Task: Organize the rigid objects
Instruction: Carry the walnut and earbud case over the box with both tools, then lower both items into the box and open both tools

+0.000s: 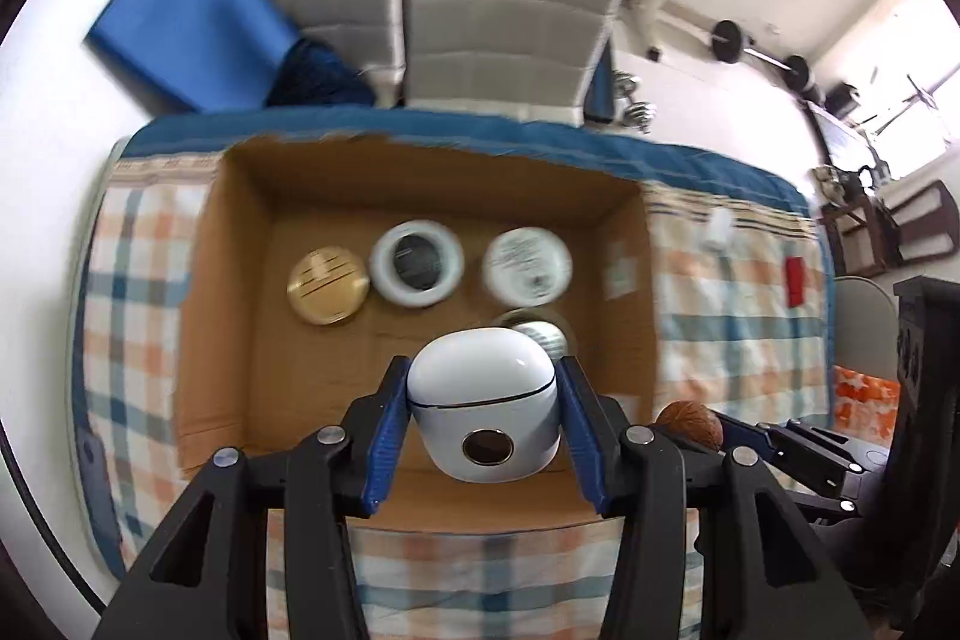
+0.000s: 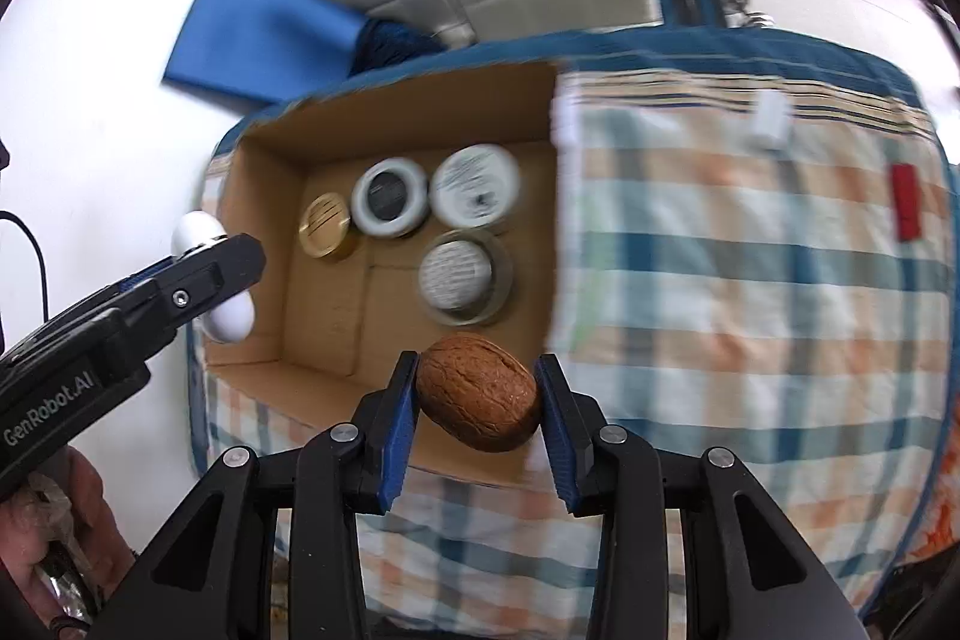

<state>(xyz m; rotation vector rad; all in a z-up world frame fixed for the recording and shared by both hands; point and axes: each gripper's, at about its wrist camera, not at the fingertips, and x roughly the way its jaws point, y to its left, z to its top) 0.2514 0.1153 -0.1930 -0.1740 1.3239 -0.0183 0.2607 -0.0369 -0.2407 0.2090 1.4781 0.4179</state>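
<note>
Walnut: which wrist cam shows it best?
Right wrist. The walnut sits large and sharp between the blue pads of the right hand-held gripper, above the near edge of the cardboard box. In the left wrist view only a small brown sliver shows at the right, partly hidden.

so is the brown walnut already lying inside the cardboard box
No, the brown walnut is held between the right gripper jaws above the cardboard box near edge.

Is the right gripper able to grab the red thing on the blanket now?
Probably not yet: the right gripper is already shut on the walnut. The red thing lies in the open on the checked blanket.
</note>
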